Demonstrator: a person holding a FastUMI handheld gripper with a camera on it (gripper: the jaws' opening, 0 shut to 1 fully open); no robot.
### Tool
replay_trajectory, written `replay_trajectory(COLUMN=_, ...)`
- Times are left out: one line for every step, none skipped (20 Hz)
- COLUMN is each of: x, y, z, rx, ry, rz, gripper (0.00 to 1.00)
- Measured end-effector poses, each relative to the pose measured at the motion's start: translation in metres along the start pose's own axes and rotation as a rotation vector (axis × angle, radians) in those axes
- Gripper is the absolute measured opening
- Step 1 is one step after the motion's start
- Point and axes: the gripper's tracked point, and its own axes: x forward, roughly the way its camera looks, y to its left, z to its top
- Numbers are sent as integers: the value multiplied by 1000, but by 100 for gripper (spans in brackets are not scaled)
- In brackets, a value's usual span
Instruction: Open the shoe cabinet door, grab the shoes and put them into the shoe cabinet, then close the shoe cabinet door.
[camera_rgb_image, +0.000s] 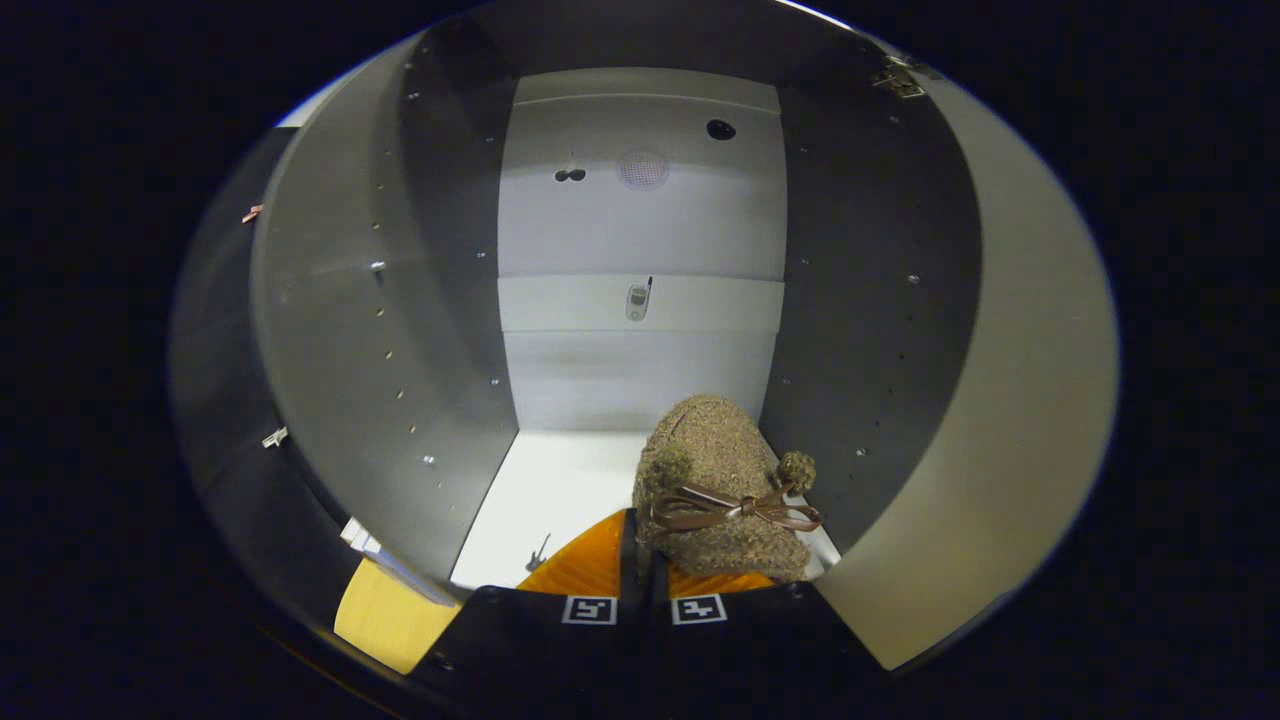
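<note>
Gripper view: gripper reaching into the open shoe cabinet, fingers drawn close together with a fuzzy brown shoe just ahead.

Fingers nearly touching, a thin dark slit left between them; shoe's rear edge covering the tip of the right finger, so impossible to tell whether either finger presses on it or merely sits beneath. Shoe on the white cabinet floor, close to the right inner wall, topped with a brown ribbon bow and two small pompoms; sole and far side hidden. Left inner wall dotted with rows of shelf-pin holes. Back panel pale, carrying a few small fittings too tiny to identify. Hinge partly cut off at upper right. Yellowish strip beside the left finger, unclear what.
</note>
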Motion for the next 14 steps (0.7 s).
replay_trajectory(x=13, y=0, z=5, rx=5, ry=-3, rz=-6, gripper=5)
replay_trajectory(x=25, y=0, z=9, rx=12, ry=-6, rz=-8, gripper=5)
replay_trajectory(x=38, y=1, z=13, rx=17, ry=-6, rz=-7, gripper=5)
replay_trajectory(x=51, y=2, z=14, rx=21, ry=-1, rz=-8, gripper=5)
replay_trajectory(x=63, y=2, z=14, rx=23, ry=6, rz=-11, gripper=5)
replay_trajectory(x=75, y=4, z=14, rx=26, ry=10, rz=-10, gripper=5)
replay_trajectory(x=88, y=6, z=13, rx=27, ry=15, rz=-8, gripper=5)
replay_trajectory(x=98, y=9, z=10, rx=25, ry=19, rz=-6, gripper=5)
replay_trajectory(x=110, y=12, z=7, rx=17, ry=28, rz=-6, gripper=5)
replay_trajectory(x=119, y=14, z=4, rx=8, ry=33, rz=-3, gripper=5)
replay_trajectory(x=129, y=18, z=1, rx=-3, ry=38, rz=3, gripper=5)
replay_trajectory(x=137, y=20, z=-2, rx=-15, ry=47, rz=3, gripper=5)
replay_trajectory(x=145, y=20, z=-7, rx=-20, ry=63, rz=0, gripper=5)
replay_trajectory(x=152, y=21, z=-12, rx=-16, ry=77, rz=1, gripper=5)
